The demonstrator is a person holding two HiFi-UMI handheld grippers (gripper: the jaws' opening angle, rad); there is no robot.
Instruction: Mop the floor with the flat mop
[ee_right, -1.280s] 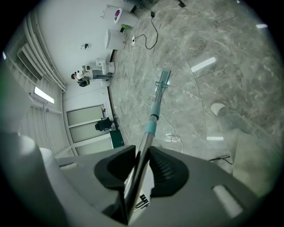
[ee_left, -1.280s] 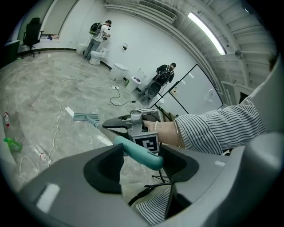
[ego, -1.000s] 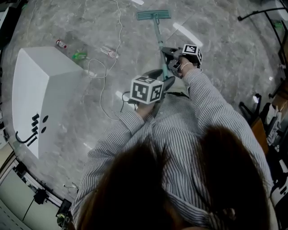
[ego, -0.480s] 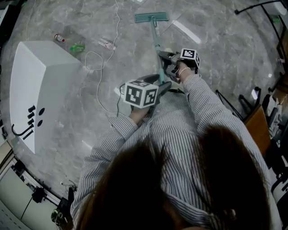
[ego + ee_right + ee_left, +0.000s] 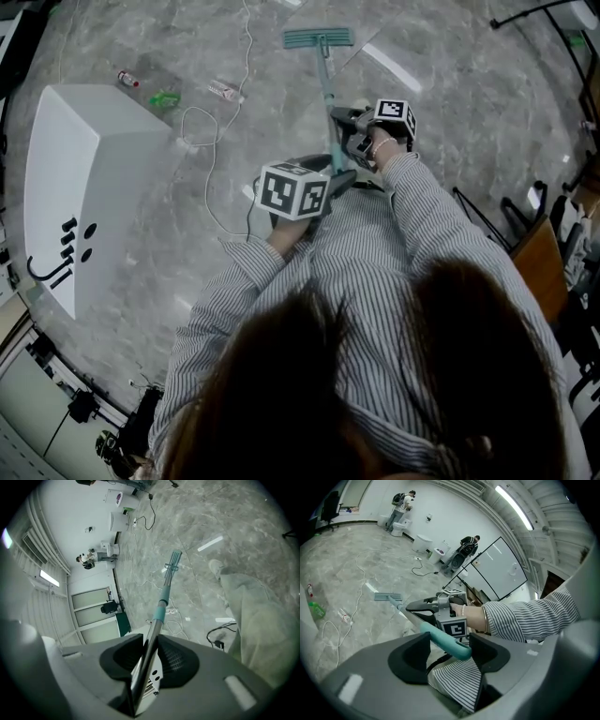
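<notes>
The flat mop has a teal head [image 5: 319, 37] flat on the grey marble floor ahead of me, and a pole [image 5: 326, 89] that slants back toward my body. My right gripper [image 5: 349, 127] is shut on the metal part of the pole [image 5: 146, 660], below the teal collar [image 5: 161, 607]. The mop head [image 5: 172, 560] shows far down the pole in that view. My left gripper [image 5: 330, 180] sits lower and closer to me, shut on the teal handle end [image 5: 446, 642], which lies across its jaws. The right gripper [image 5: 436, 609] and mop head [image 5: 387, 596] show beyond it.
A big white box [image 5: 84, 178] stands on the floor at the left. A white cable [image 5: 211, 141] and small bottles [image 5: 127, 80] lie beside it. A black cable [image 5: 220, 637] lies near my legs. Furniture [image 5: 539, 272] crowds the right edge. Two people [image 5: 404, 501] stand far off.
My left gripper has shifted slightly left and toward me. The mop head and right gripper stay almost where they were, and both grips are unchanged.
</notes>
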